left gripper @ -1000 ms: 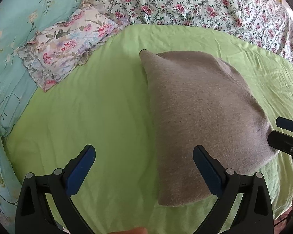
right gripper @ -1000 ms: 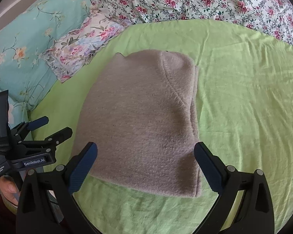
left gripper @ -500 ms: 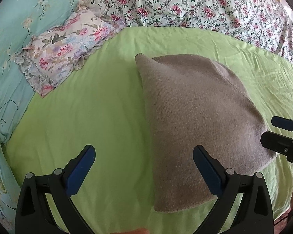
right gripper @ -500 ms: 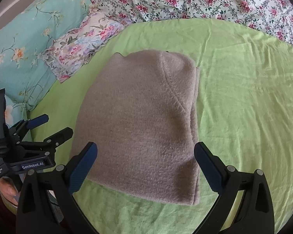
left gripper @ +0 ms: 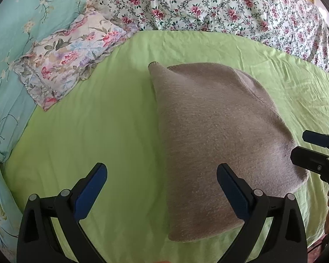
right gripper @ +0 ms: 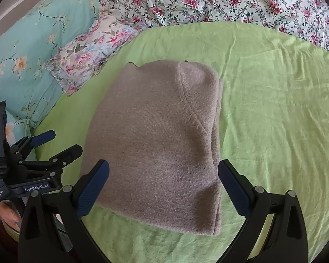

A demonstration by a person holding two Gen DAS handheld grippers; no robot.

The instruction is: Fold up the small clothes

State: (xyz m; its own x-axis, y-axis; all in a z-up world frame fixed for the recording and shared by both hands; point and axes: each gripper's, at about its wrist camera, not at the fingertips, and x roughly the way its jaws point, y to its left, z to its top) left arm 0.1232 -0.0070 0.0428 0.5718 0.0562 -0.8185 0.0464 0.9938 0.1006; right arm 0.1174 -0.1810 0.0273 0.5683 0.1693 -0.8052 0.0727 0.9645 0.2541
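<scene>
A folded grey-brown knitted garment (left gripper: 219,135) lies flat on the green sheet (left gripper: 98,127); it also shows in the right wrist view (right gripper: 155,140). My left gripper (left gripper: 162,188) is open and empty, held above the sheet at the garment's left edge; it shows from the side in the right wrist view (right gripper: 57,142). My right gripper (right gripper: 163,186) is open and empty above the garment's near edge; it shows at the right in the left wrist view (left gripper: 304,146). Neither gripper touches the cloth.
A small floral pillow (left gripper: 70,59) and a turquoise flowered pillow (right gripper: 28,50) lie at the back left. A rose-patterned quilt (left gripper: 208,6) runs along the back. The green sheet (right gripper: 274,109) extends to the right of the garment.
Both grippers have drawn back slightly toward me, staying open. The garment sits a little farther away in both views and has not changed shape.
</scene>
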